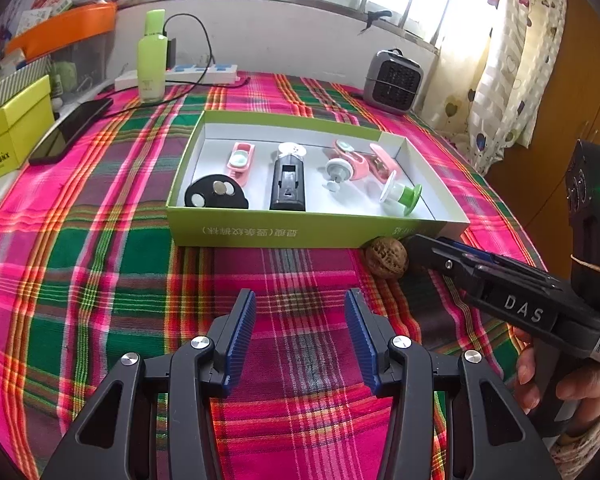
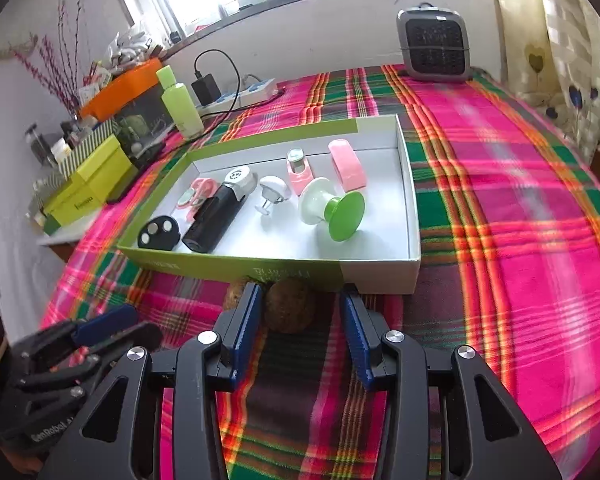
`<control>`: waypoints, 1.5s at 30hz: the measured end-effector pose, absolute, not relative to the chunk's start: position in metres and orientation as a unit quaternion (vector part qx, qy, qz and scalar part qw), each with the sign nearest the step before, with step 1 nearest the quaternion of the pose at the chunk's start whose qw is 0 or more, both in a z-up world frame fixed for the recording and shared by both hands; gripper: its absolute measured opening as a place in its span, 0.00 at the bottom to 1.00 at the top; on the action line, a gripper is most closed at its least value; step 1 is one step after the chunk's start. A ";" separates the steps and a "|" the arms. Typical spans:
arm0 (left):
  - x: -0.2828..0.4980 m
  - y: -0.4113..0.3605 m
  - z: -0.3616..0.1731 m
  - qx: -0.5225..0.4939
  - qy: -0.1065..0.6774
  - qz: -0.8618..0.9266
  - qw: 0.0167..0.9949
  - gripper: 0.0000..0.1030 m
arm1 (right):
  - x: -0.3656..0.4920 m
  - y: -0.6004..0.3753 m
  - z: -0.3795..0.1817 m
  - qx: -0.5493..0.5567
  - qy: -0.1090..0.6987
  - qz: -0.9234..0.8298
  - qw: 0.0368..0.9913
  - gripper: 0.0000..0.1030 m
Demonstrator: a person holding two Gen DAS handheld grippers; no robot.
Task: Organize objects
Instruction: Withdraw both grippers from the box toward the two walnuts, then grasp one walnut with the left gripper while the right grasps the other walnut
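Note:
A green and white box (image 1: 284,233) (image 2: 414,216) lies on the plaid cloth and holds several small gadgets: a black disc (image 1: 216,194), a black device (image 1: 287,182), pink clips (image 1: 241,159) and a green-and-white spool (image 1: 402,196) (image 2: 334,206). A brown walnut (image 1: 386,258) (image 2: 290,310) lies on the cloth against the box's near wall. A second walnut (image 2: 234,296) shows partly behind the right gripper's left finger. My right gripper (image 2: 300,320) (image 1: 424,248) is open, its fingertips either side of the walnut. My left gripper (image 1: 300,320) is open and empty over the cloth, and shows at lower left in the right wrist view (image 2: 112,322).
A green bottle (image 1: 152,58), a power strip with charger (image 1: 202,74) and a phone (image 1: 70,130) lie at the back left. Yellow boxes (image 1: 14,130) and an orange tray (image 1: 66,28) stand at the left. A small grey heater (image 1: 394,80) stands at the back right.

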State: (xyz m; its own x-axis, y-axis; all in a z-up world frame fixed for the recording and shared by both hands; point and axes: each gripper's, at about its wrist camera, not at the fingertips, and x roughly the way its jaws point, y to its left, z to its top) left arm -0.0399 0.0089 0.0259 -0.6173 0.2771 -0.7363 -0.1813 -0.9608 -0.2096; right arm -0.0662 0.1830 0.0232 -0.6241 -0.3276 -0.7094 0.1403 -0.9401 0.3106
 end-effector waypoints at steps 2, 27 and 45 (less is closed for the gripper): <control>-0.041 0.009 0.024 -0.421 -0.057 0.896 0.127 0.44 | -0.068 0.186 0.021 0.416 -0.138 -0.887 0.146 0.41; -0.044 0.005 0.020 -0.429 -0.066 0.893 0.116 0.44 | -0.061 0.172 0.020 0.420 -0.127 -0.879 0.184 0.27; -0.046 0.002 0.018 -0.432 -0.071 0.892 0.115 0.44 | -0.068 0.157 0.016 0.426 -0.072 -0.892 0.133 0.32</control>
State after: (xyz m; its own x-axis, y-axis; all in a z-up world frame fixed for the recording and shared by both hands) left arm -0.0465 0.0021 0.0182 -0.6009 0.2658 -0.7539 -0.1433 -0.9636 -0.2255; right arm -0.0680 0.1574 0.0162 -0.6009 -0.2993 -0.7411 0.1759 -0.9540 0.2426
